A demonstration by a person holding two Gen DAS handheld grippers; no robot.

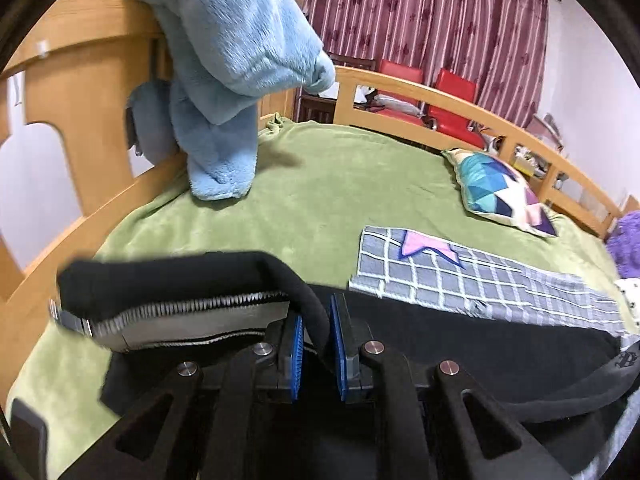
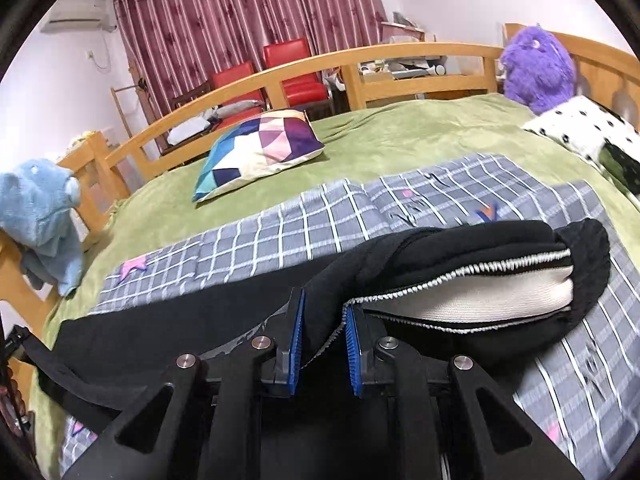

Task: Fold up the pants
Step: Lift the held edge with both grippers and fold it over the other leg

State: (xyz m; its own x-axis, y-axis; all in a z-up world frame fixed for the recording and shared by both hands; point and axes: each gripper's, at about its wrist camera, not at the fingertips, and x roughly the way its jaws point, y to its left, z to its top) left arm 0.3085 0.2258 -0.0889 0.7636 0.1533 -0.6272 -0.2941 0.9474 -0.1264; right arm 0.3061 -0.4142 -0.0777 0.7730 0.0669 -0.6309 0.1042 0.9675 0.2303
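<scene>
**Both claws clamped on the pants waistband, lifted off the bed**

So here's where I'm at. My left gripper (image 1: pixel 316 344) has its 2 blue pads (image 1: pixel 295 356) squeezed together on a black rolled edge of the pants (image 1: pixel 168 276), and the right gripper (image 2: pixel 325 344) is clamped the same way on the other end of that waistband. From the left wrist view the waistband hangs out to the left of the claw, showing a white lining and a zigzag stitch line. From the right wrist view it sticks out to the right, same white inside. The rest of the black fabric trails down toward the bed below both claws, so the pants are partly in the air, partly draped.

Room to move: under the pants there's a gray checked blanket (image 2: pixel 312 216) with pink star patches, lying on the green bedspread (image 1: pixel 320 176). The stretch of green past the blanket is bare up to a geometric-print pillow (image 2: pixel 260 148), which sits well apart from the pants.

Edges to watch: a wooden bed rail (image 2: pixel 400 54) curves along the far side. On my left a blue plush toy (image 1: pixel 228 60) is draped over the wooden bed end (image 1: pixel 88 92), its foot touching the green cover. Off to the right a purple plush (image 2: pixel 536 68) sits by the rail, next to a white spotted cushion (image 2: pixel 584 128). 2 red chairs (image 2: pixel 292 68) stand behind the rail by the curtain.
</scene>
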